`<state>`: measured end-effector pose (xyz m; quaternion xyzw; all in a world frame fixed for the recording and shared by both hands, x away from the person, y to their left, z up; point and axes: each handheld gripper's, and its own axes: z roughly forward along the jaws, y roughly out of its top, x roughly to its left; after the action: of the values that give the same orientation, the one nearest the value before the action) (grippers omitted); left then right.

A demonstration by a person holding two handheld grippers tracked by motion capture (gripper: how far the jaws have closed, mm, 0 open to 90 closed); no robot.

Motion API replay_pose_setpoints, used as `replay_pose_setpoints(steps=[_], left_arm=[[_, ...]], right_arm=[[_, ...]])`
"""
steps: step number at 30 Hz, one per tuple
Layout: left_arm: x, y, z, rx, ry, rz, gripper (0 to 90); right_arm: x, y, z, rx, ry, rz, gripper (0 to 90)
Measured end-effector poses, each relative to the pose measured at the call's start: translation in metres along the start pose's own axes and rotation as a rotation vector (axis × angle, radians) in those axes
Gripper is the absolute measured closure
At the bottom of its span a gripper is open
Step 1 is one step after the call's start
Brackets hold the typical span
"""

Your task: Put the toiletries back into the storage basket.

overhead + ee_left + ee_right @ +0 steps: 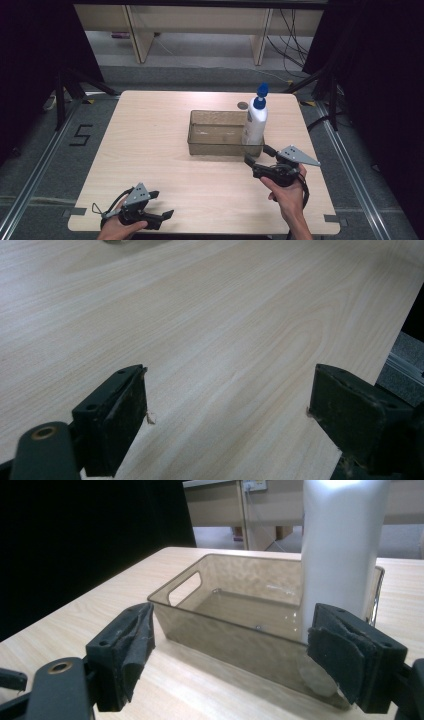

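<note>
A clear brownish bin [215, 134] sits in the middle of the wooden table [150, 145]. A white bottle [255, 124] with a blue pump cap stands upright inside the bin's right end. My right gripper [258, 154] is open just in front of the bin's front right corner, pointing at it and holding nothing. In the right gripper view the bin [225, 630] and the bottle [340, 555] stand close ahead, with the gripper [230, 645] open. My left gripper [161, 204] rests open at the table's front left, over bare wood [227, 405].
A small dark round spot [242, 105] lies on the table behind the bin. The table's near edge is close to the left gripper. Beyond the table are wooden furniture legs [137, 35], cables [292, 45] and dark curtains on both sides.
</note>
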<state>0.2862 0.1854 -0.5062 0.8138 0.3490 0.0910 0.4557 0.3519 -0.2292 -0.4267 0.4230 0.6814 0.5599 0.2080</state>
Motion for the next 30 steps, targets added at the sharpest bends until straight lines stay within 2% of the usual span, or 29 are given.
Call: replay_pose_setpoints(steps=[2,3,5,6,7,8,9,10,12,14,15,17,18,19,20,21,25,26,27,29,30], left_arm=[[0.0,0.0,0.0,0.0,0.001,0.0,14.8],[0.0,0.0,0.0,0.0,0.001,0.001,14.8],[0.0,0.0,0.0,-0.009,-0.002,-0.008,14.8],[0.0,0.0,0.0,-0.009,-0.001,-0.008,14.8],[-0.001,0.0,0.0,-0.009,-0.001,-0.01,14.8],[-0.001,0.0,0.0,-0.007,-0.003,-0.01,14.8],[-0.001,0.0,0.0,-0.005,-0.003,-0.01,14.8],[-0.001,0.0,0.0,-0.014,-0.001,-0.01,14.8],[-0.001,0.0,0.0,-0.015,-0.004,-0.013,14.8],[-0.001,0.0,0.0,-0.012,-0.005,-0.014,14.8],[-0.001,0.0,0.0,-0.016,-0.002,-0.014,14.8],[-0.001,0.0,0.0,-0.015,-0.002,-0.014,14.8],[-0.001,0.001,-0.001,-0.009,-0.005,-0.014,14.8],[-0.001,0.001,-0.001,-0.008,-0.006,-0.013,14.8],[-0.001,0.0,0.0,-0.017,0.001,-0.014,14.8],[-0.001,0.0,0.0,-0.02,0.004,-0.013,14.8],[-0.001,0.0,0.0,-0.02,0.004,-0.013,14.8],[-0.001,0.0,0.0,-0.019,0.004,-0.013,14.8],[-0.001,0.0,0.0,-0.019,0.004,-0.014,14.8],[-0.001,0.0,0.0,-0.017,0.003,-0.015,14.8],[-0.001,0.0,-0.001,-0.01,-0.003,-0.015,14.8]], right_arm=[[0.002,-0.003,-0.002,0.01,0.013,0.019,18.5],[0.002,-0.005,-0.003,0.015,0.001,0.0,18.1],[0.005,-0.008,-0.004,0.024,0.011,0.045,17.8],[0.004,-0.009,-0.005,0.024,0.021,0.026,17.8],[0.005,-0.011,-0.005,0.019,0.019,0.033,17.8],[0.004,-0.012,-0.005,0.013,0.022,0.019,17.8],[0.005,-0.014,-0.006,0.028,0.024,0.023,17.7],[0.005,-0.015,-0.006,0.026,0.024,0.004,17.6],[0.008,-0.018,-0.007,0.029,0.033,0.034,17.3],[0.007,-0.02,-0.008,0.028,0.04,0.005,17.0],[0.009,-0.021,-0.009,0.039,0.044,0.02,16.8],[0.009,-0.024,-0.009,0.02,0.047,0.002,16.5],[0.012,-0.024,-0.011,0.042,0.058,0.028,16.5],[0.011,-0.025,-0.011,0.04,0.044,0.004,16.3],[0.012,-0.027,-0.011,0.025,0.067,0.01,16.3],[0.013,-0.028,-0.013,0.043,0.068,0.016,16.2],[0.014,-0.033,-0.014,0.046,0.067,-0.003,16.2],[0.016,-0.034,-0.016,0.055,0.079,0.029,16.2],[0.015,-0.035,-0.016,0.046,0.083,0.011,16.2],[0.018,-0.038,-0.017,0.057,0.086,0.038,16.2],[0.017,-0.039,-0.017,0.057,0.084,0.007,16.2]])
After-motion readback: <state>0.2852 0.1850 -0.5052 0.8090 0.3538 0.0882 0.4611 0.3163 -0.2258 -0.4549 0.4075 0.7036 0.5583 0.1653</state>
